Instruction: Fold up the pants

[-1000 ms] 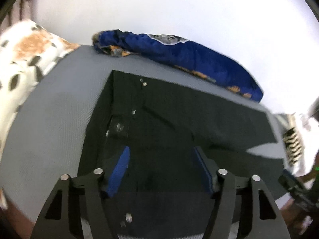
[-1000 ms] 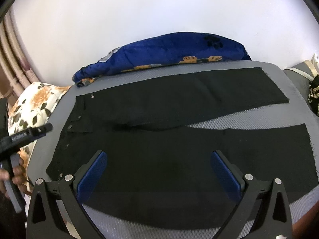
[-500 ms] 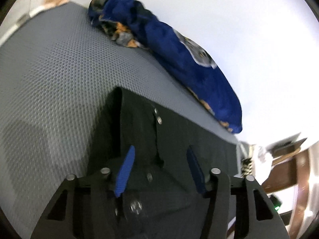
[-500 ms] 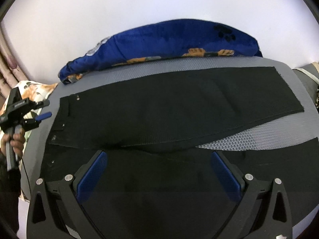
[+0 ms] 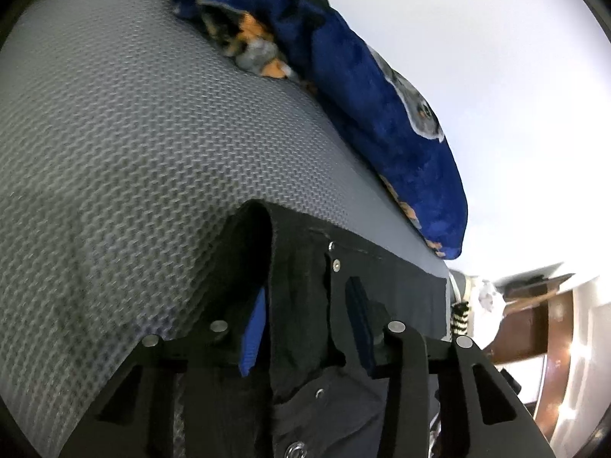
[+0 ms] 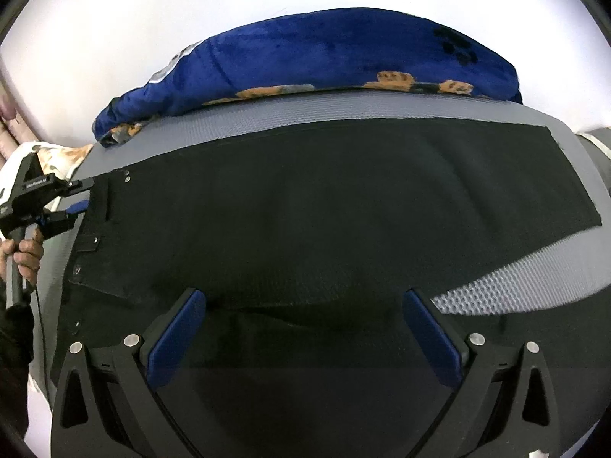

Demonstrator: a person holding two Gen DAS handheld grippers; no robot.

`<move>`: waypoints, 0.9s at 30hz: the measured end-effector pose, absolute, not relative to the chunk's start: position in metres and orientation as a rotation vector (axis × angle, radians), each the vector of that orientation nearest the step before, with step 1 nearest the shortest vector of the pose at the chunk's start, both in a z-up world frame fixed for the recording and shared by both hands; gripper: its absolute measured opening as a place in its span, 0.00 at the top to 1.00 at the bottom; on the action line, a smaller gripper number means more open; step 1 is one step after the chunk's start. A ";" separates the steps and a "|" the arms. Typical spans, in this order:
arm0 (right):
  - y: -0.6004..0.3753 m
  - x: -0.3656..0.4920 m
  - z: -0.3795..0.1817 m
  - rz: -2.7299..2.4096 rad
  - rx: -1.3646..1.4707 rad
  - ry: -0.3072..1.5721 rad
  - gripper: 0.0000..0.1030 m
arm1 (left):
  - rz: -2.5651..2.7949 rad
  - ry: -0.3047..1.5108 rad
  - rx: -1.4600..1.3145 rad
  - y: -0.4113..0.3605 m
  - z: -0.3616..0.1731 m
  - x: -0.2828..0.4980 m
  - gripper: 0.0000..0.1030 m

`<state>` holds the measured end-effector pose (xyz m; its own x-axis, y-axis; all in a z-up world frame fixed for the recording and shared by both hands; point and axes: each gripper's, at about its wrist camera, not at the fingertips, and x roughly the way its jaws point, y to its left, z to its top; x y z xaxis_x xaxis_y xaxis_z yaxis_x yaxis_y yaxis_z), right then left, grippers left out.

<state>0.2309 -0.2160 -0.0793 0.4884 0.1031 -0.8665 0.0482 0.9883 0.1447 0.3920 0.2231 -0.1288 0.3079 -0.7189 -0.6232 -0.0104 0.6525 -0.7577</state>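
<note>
Right wrist: pants point(image 6: 324, 229) near mattress edge point(image 6: 573, 141)

Black pants point(image 6: 324, 229) lie flat on grey mattress point(image 6: 496, 297), legs apart.

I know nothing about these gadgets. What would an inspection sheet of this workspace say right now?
Surface: grey textured mattress.
Job's things: black pants spread flat, legs apart.
Clutter: blue blanket along the far edge; floral pillow.
Grippers: left gripper, fingers just closing with the waistband between them; right gripper open over the near leg.
Cables: thin cord below the person's hand.
Surroundings: white wall.
</note>
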 end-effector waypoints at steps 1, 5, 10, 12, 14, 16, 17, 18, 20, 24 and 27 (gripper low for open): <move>-0.214 0.233 -0.080 0.038 0.152 1.060 0.00 | -0.545 1.179 -0.745 0.221 -0.128 0.395 0.63; -0.208 0.242 -0.082 0.060 0.137 1.050 0.00 | -0.565 1.191 -0.730 0.211 -0.133 0.409 0.67; -0.203 0.255 -0.083 0.076 0.115 1.044 0.00 | -0.579 1.186 -0.756 0.201 -0.138 0.427 0.67; -0.202 0.260 -0.084 0.084 0.112 1.041 0.00 | -0.586 1.186 -0.759 0.198 -0.141 0.433 0.67; -0.203 0.265 -0.086 0.096 0.112 1.042 0.00 | -0.587 1.187 -0.763 0.195 -0.145 0.438 0.71; -0.204 0.273 -0.088 0.116 0.106 1.047 0.00 | -0.558 1.191 -0.741 0.192 -0.149 0.440 0.90; -0.205 0.277 -0.088 0.129 0.107 1.050 0.00 | -0.559 1.192 -0.736 0.191 -0.152 0.442 0.91; -0.207 0.284 -0.089 0.146 0.106 1.053 0.00 | -0.561 1.182 -0.741 0.189 -0.153 0.442 0.91; -0.211 0.296 -0.087 0.173 0.094 1.055 0.00 | -0.554 1.154 -0.719 0.187 -0.149 0.437 0.92; -0.223 0.329 -0.081 0.247 0.036 1.053 0.00 | -0.583 1.075 -0.664 0.178 -0.126 0.426 0.92; -0.230 0.358 -0.076 0.345 -0.049 1.069 0.00 | -0.650 1.007 -0.677 0.177 -0.104 0.413 0.92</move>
<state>0.3576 -0.2301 -0.0764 0.4329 0.2534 -0.8651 -0.3004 0.9454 0.1266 0.4130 0.1768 -0.1039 0.3883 -0.7538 -0.5302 0.1736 0.6248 -0.7612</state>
